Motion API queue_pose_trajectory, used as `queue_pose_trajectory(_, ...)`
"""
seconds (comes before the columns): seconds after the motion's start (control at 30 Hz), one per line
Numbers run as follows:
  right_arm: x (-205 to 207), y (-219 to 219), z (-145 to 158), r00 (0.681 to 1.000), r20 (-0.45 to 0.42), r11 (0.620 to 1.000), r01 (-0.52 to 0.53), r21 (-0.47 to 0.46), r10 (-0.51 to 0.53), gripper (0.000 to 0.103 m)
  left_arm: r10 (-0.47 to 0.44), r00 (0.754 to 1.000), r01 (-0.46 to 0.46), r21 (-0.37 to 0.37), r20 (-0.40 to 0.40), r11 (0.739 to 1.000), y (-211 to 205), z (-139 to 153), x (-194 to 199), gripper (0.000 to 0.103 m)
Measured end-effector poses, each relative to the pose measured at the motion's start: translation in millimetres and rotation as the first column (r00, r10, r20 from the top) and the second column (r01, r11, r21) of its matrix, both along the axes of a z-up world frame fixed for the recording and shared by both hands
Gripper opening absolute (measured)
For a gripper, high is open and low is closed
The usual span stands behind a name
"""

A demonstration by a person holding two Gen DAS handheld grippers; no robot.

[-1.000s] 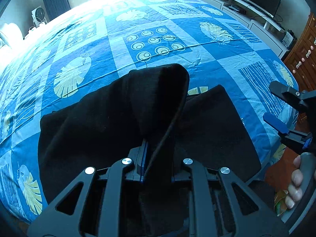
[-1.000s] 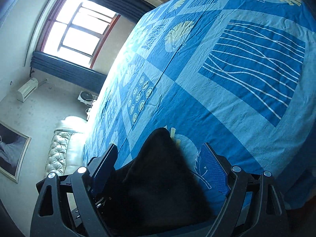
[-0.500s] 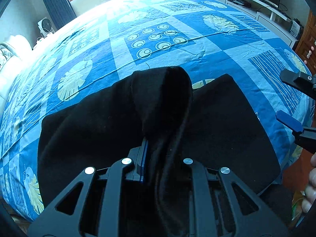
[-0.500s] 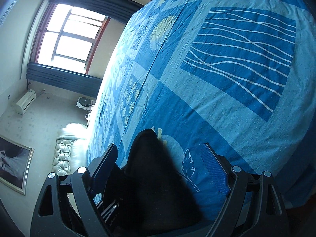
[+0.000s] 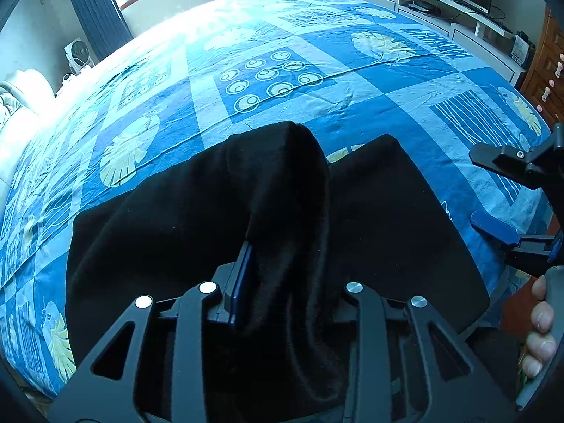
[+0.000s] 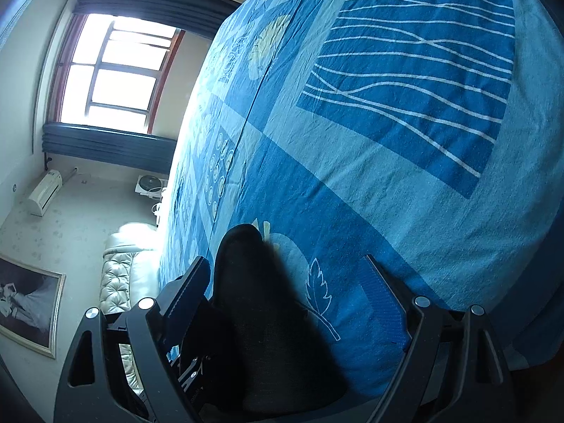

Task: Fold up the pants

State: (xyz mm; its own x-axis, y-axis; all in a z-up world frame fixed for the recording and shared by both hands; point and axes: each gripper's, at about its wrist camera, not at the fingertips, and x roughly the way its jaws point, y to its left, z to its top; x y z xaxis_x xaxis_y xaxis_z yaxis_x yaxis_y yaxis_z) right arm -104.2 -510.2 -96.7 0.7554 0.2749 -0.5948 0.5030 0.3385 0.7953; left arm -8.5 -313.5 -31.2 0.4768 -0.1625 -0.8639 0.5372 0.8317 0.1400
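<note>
Black pants (image 5: 387, 211) lie spread on the near part of the bed, and a dark edge of them shows in the right wrist view (image 6: 261, 303). My left gripper (image 5: 282, 264) is shut on a raised fold of the pants, which drapes over its fingers and hides the right finger. My right gripper (image 6: 285, 289) is open and empty, tilted sideways just off the right edge of the pants; it also shows at the right of the left wrist view (image 5: 493, 190), with the hand holding it.
The bed has a blue patterned sheet (image 5: 282, 70). A TV stand (image 5: 440, 7) and wooden drawers (image 5: 546, 70) stand at the right. A window (image 6: 109, 74), a fan (image 5: 79, 53) and a white sofa (image 6: 120, 275) are beyond the bed.
My left gripper has pulled back and lifted with the fold, so more of the pants shows. My right gripper has shifted a little along the bed edge and stays open.
</note>
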Motion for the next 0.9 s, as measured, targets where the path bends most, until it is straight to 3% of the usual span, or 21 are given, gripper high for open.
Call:
queue_pose_trajectory(0.17, 0.0, -1.1, 8.2, 1.000, -0.009, 0.999, -0.009, -0.049, 0.009, 0.085, -0.073, 0.997, 0.074, -0.095, 0.017, 0.993, 5.1, 29.4, -22.3, 0.058)
queue_pose_trajectory(0.2, -2.5, -2.4, 15.2, 1.000, -0.009, 0.996, 0.007, -0.087, -0.008, 0.085, -0.089, 0.995, 0.092, -0.120, 0.038, 0.988, 9.3, 39.5, -28.7, 0.070)
queue_pose_trajectory(0.23, -4.9, -3.1, 24.0, 1.000, 0.002, 0.992, 0.021, -0.123, -0.021, 0.085, -0.102, 0.993, 0.111, -0.153, 0.066, 0.982, 15.4, 50.8, -35.0, 0.079)
queue_pose_trajectory(0.33, -3.0, 1.0, 52.7, 0.996, 0.088, 0.986, 0.000, -0.166, 0.014, 0.085, -0.090, 0.987, 0.121, -0.243, 0.135, 0.962, 44.0, 80.9, -45.4, 0.092)
queue_pose_trajectory(0.43, 15.8, 21.9, 68.8, 0.976, 0.143, 0.979, -0.143, -0.148, 0.164, 0.085, -0.032, 0.987, 0.080, -0.314, 0.155, 0.946, 83.8, 97.4, -39.3, 0.093)
queue_pose_trajectory(0.53, 38.2, 56.8, 66.8, 0.936, 0.137, 0.942, -0.307, -0.136, 0.324, 0.085, 0.049, 0.988, 0.002, -0.333, 0.146, 0.943, 127.1, 98.1, -23.0, 0.093)
queue_pose_trajectory(0.67, 60.2, 99.4, 50.7, 0.876, 0.049, 0.870, -0.469, -0.151, 0.480, 0.085, 0.150, 0.976, -0.100, -0.288, 0.157, 0.952, 184.1, 83.3, -5.0, 0.093)
queue_pose_trajectory(0.8, 67.8, 123.4, 33.4, 0.847, -0.004, 0.836, -0.526, -0.154, 0.532, 0.084, 0.220, 0.970, -0.189, -0.244, 0.104, 0.951, 229.3, 59.4, 6.4, 0.093)
queue_pose_trajectory(0.87, 70.8, 132.4, 28.8, 0.830, -0.028, 0.814, -0.552, -0.180, 0.557, 0.075, 0.236, 0.969, -0.214, -0.225, 0.076, 0.951, 245.0, 48.3, 8.8, 0.093)
queue_pose_trajectory(0.9, 72.7, 138.5, 26.9, 0.826, -0.050, 0.806, -0.559, -0.192, 0.561, 0.060, 0.242, 0.968, -0.223, -0.218, 0.064, 0.950, 251.9, 43.2, 8.7, 0.093)
